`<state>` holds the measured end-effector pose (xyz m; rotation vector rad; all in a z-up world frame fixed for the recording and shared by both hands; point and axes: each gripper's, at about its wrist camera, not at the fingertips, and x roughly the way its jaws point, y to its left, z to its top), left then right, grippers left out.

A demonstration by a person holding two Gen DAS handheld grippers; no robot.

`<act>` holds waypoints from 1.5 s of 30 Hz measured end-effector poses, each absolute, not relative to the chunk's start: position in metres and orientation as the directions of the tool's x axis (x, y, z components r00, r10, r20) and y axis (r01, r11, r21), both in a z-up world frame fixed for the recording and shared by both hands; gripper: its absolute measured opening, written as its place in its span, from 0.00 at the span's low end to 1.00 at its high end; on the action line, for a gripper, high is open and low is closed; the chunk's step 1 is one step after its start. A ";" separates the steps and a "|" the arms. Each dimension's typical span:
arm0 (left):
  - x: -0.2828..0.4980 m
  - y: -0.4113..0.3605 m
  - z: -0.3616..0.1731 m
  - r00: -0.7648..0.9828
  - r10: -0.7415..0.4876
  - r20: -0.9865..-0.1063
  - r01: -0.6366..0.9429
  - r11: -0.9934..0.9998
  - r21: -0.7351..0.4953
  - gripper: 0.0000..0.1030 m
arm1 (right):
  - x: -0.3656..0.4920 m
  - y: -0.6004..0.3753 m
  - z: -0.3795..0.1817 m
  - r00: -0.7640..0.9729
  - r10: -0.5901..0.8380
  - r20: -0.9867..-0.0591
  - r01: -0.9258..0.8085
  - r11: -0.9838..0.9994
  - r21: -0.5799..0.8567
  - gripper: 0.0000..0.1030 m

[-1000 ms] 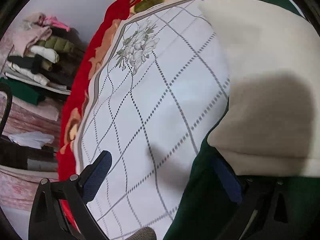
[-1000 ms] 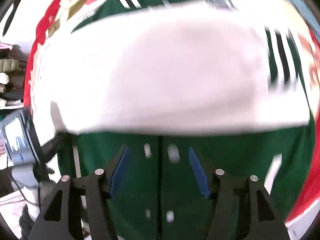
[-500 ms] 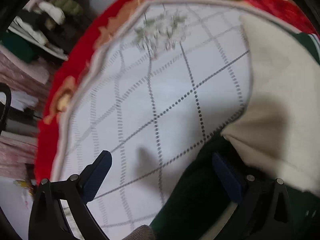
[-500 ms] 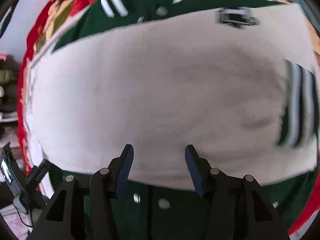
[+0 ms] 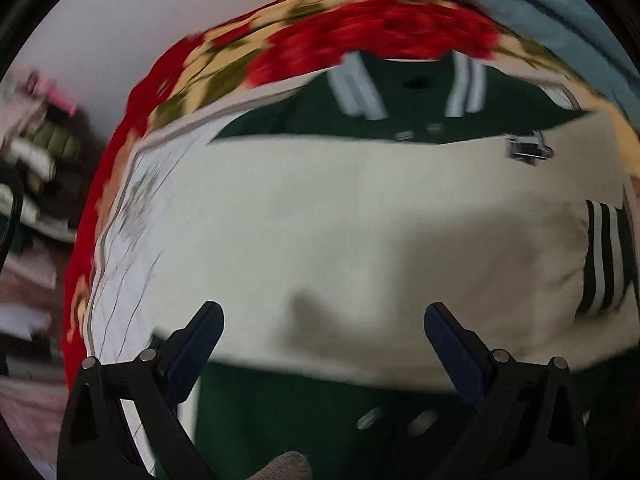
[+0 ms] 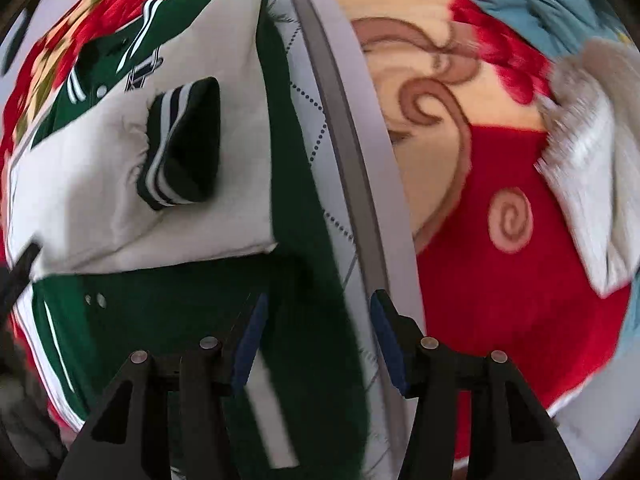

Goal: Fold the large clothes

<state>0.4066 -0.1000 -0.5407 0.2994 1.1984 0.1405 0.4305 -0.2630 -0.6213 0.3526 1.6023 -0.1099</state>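
Green varsity jacket [image 5: 400,104] w/ cream sleeves [image 5: 360,232] lies flat, front up, on a white quilted sheet [image 5: 132,248] over a red floral blanket [image 5: 360,36]. Both sleeves are crossed over the chest; one striped cuff [image 6: 176,144] sits on top of the cream. Collar is at the far end, hem nearest the tools.

Left gripper [image 5: 320,340] hovers over the lower edge of the cream sleeves, jaws spread wide, nothing between them. Right gripper [image 6: 316,344] is above the jacket's right side edge near the hem, jaws moderately apart, also empty; can't tell if either touches the cloth.

Handling, as a guess: thick, padded fabric, fairly heavy, soft but bulky, so it'll sag and the loose sleeves may slide if lifted fast. Ribbed hem and side seams look like the firmest grip pts. Prob best to pinch both hem corners, through all layers, and carry them up toward the collar
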 end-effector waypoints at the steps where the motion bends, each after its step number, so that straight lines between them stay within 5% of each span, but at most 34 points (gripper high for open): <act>1: 0.415 -0.115 -0.549 0.369 0.295 -0.881 0.069 0.937 0.342 1.00 | 0.435 -0.261 -0.626 -0.025 0.162 -0.987 0.242 0.958 0.151 0.54; 5: 0.432 -0.140 -0.590 0.350 0.402 -0.846 0.120 0.877 0.466 1.00 | 0.452 -0.254 -0.648 -0.063 0.134 -0.989 0.087 0.988 0.128 0.53; 6: 0.432 -0.142 -0.592 0.353 0.402 -0.845 0.114 0.878 0.465 1.00 | 0.454 -0.252 -0.650 -0.054 0.147 -0.988 0.088 0.986 0.141 0.40; 9: 0.430 -0.139 -0.589 0.356 0.393 -0.848 0.096 0.887 0.451 1.00 | 0.442 -0.293 -0.657 0.027 0.330 -0.944 0.319 0.892 0.321 0.17; 12: 0.431 -0.138 -0.592 0.353 0.392 -0.850 0.088 0.890 0.447 1.00 | 0.400 -0.337 -0.689 0.119 0.507 -0.854 0.620 0.634 0.462 0.15; 14: 0.433 -0.140 -0.594 0.356 0.400 -0.845 0.089 0.885 0.457 1.00 | 0.386 -0.345 -0.700 0.152 0.572 -0.806 0.674 0.536 0.508 0.15; 18: 0.432 -0.142 -0.587 0.337 0.418 -0.844 0.074 0.882 0.466 1.00 | 0.395 -0.338 -0.670 0.043 0.522 -0.852 0.600 0.668 0.440 0.35; 25: 0.393 -0.087 -0.529 0.317 0.436 -0.842 -0.123 0.899 0.419 1.00 | 0.428 -0.312 -0.581 0.117 0.457 -0.881 0.345 0.813 0.468 0.38; 29: 0.377 -0.040 -0.525 0.250 0.497 -0.831 -0.233 0.864 0.447 1.00 | 0.468 -0.288 -0.593 0.160 0.500 -0.851 0.265 0.809 0.525 0.44; 31: 0.376 -0.019 -0.531 0.207 0.525 -0.825 -0.270 0.841 0.468 1.00 | 0.489 -0.277 -0.619 0.153 0.506 -0.849 0.266 0.806 0.528 0.59; 33: 0.378 -0.004 -0.535 0.188 0.539 -0.821 -0.299 0.828 0.475 1.00 | 0.509 -0.262 -0.652 0.097 0.530 -0.843 0.285 0.796 0.534 0.59; 35: 0.382 0.005 -0.535 0.190 0.550 -0.813 -0.311 0.819 0.481 1.00 | 0.518 -0.260 -0.661 0.083 0.493 -0.866 0.264 0.827 0.496 0.46; 36: 0.383 0.009 -0.533 0.197 0.552 -0.810 -0.320 0.817 0.479 1.00 | 0.523 -0.250 -0.670 0.109 0.467 -0.877 0.243 0.843 0.479 0.12; 42: 0.398 0.031 -0.524 0.226 0.533 -0.815 -0.366 0.822 0.436 1.00 | 0.530 -0.274 -0.623 0.293 0.312 -0.903 0.245 0.889 0.387 0.08; 45: 0.407 0.053 -0.528 0.189 0.518 -0.834 -0.398 0.817 0.417 1.00 | 0.540 -0.279 -0.647 0.161 0.297 -0.941 0.273 0.903 0.332 0.13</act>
